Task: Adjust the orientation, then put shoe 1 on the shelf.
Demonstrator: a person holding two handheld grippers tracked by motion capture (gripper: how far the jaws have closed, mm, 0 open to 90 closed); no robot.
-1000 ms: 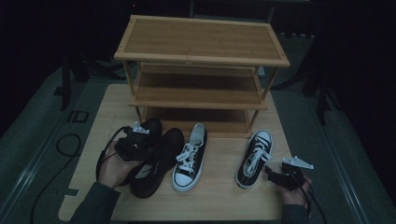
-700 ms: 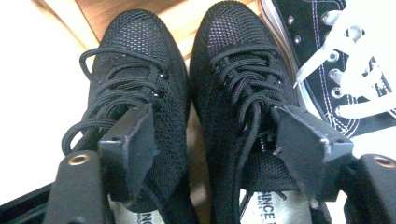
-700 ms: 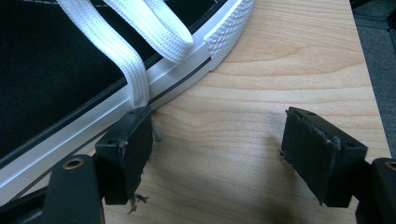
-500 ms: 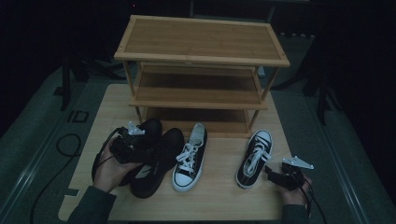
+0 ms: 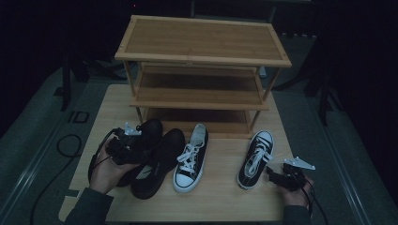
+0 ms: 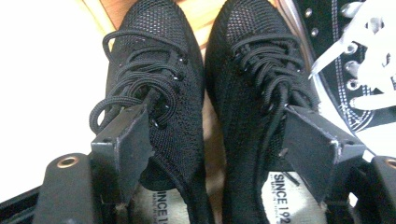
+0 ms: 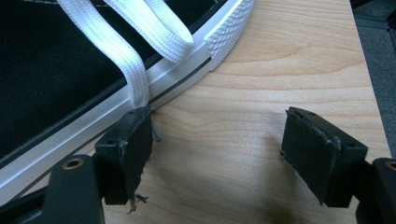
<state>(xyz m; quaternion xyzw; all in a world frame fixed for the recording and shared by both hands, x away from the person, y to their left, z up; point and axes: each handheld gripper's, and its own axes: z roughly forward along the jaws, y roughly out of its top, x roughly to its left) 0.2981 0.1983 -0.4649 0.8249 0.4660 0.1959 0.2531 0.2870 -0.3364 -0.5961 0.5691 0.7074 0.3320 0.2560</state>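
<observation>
From above, my left gripper [image 5: 126, 146] sits over the black shoes [image 5: 155, 157] on the table [image 5: 220, 199], its jaws just opened; my right gripper [image 5: 281, 177] rests beside a sneaker [image 5: 256, 157]. Along the left jaws, both stand wide, straddling the pair. Along the right jaws, they gape over bare wood.

High view dim, surroundings near black. Left gripper view blown out white at left edge. Right gripper view bright, sharp.

Black knit-mesh cloth covers both black sneakers [image 6: 159, 70], matt with woven laces. The canvas sneaker [image 7: 56, 70] has a ribbed rubber rim. The desk [image 7: 280, 84] is smooth pale wood.
</observation>
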